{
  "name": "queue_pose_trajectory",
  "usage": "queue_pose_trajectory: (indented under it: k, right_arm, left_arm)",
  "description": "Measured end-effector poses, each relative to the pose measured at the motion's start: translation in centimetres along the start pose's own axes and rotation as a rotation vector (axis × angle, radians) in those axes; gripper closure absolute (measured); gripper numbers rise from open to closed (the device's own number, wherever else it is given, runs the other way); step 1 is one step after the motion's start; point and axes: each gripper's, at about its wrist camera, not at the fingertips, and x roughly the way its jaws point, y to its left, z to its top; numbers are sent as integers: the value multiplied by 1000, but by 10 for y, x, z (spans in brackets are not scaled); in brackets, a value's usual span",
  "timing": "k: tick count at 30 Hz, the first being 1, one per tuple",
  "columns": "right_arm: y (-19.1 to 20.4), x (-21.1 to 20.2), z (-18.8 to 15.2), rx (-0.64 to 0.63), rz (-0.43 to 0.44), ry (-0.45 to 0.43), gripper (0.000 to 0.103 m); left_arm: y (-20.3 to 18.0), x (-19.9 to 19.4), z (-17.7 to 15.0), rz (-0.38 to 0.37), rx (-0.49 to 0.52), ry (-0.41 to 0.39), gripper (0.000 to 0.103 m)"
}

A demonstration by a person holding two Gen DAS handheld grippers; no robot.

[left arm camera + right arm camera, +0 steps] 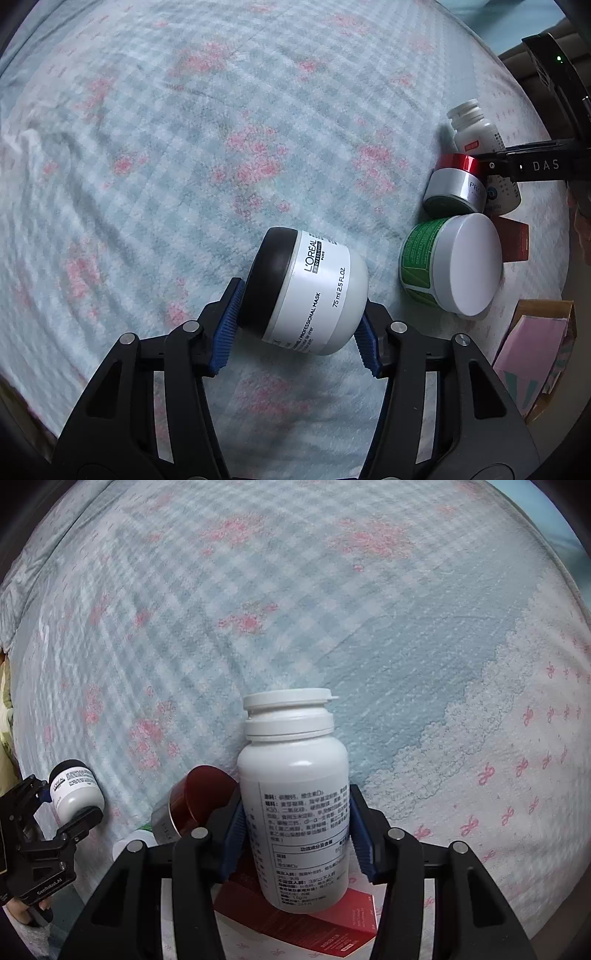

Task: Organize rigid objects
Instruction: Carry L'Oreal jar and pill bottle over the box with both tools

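My left gripper (295,325) is shut on a white L'Oréal jar with a black lid (308,291), held on its side over the bedspread; it also shows in the right wrist view (74,790). My right gripper (295,834) is shut on a white pill bottle (293,797), upright over a red box (332,926). The bottle also shows in the left wrist view (476,129). A red-lidded silver jar (452,181) lies next to it, also in the right wrist view (192,805). A green jar with a white lid (450,262) lies near the left gripper.
A blue checked bedspread with pink flowers (221,129) covers the whole surface. A pink and brown carton (535,354) lies at the right edge. The red box (513,240) peeks out behind the green jar. The bed's edge runs along the right.
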Motion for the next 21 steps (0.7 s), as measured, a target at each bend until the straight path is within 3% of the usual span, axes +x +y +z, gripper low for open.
queue_pose_trajectory:
  k: [10,18,21]
  right_arm:
    - [15,-62,-22,64,-4,-99,56]
    - [46,-140,-66,232,73,-212,56]
    - [64,-170,-88,286,105,-259,56]
  left_arm:
    - [2,-47,-7,-30,38,-58,53]
    - [-8,-122,-12,-62,124,-131,53]
    - [-18,-147,-5,-74,170,-126,53]
